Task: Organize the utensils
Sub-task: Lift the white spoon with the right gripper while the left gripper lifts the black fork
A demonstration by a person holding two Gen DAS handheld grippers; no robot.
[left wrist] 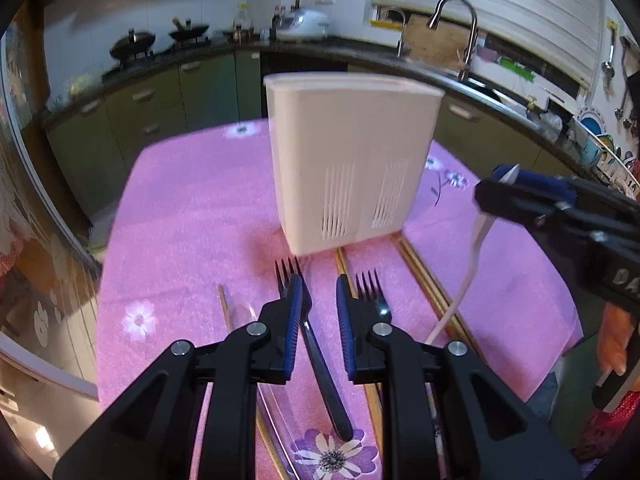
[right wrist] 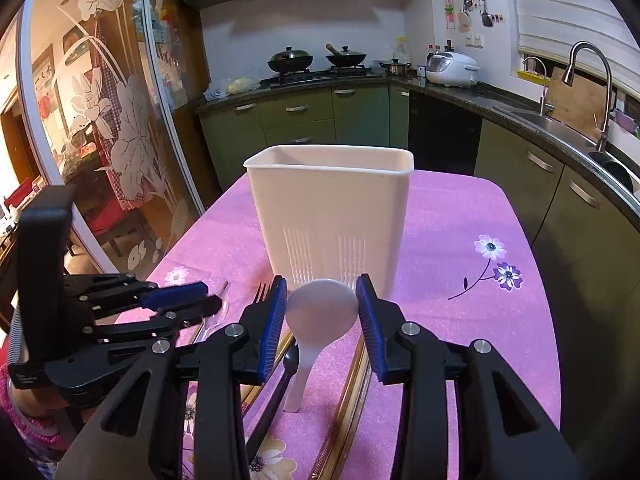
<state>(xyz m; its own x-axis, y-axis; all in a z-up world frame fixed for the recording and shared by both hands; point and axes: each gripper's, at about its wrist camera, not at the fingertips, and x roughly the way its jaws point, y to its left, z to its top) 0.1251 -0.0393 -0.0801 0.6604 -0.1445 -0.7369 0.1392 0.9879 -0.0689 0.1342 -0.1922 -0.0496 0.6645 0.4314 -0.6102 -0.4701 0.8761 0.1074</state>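
A white utensil holder stands upright on the pink tablecloth; it also shows in the right wrist view. My left gripper is open, low over two black forks lying in front of the holder. My right gripper is shut on a white rice spoon, its bowl between the pads and its handle hanging down. In the left wrist view the right gripper holds the spoon to the right of the holder, above the table. Chopsticks lie beside the forks.
A clear plastic spoon lies at the left near the left gripper. The table's edge drops off at the left. Green kitchen cabinets and a sink with a tap stand behind.
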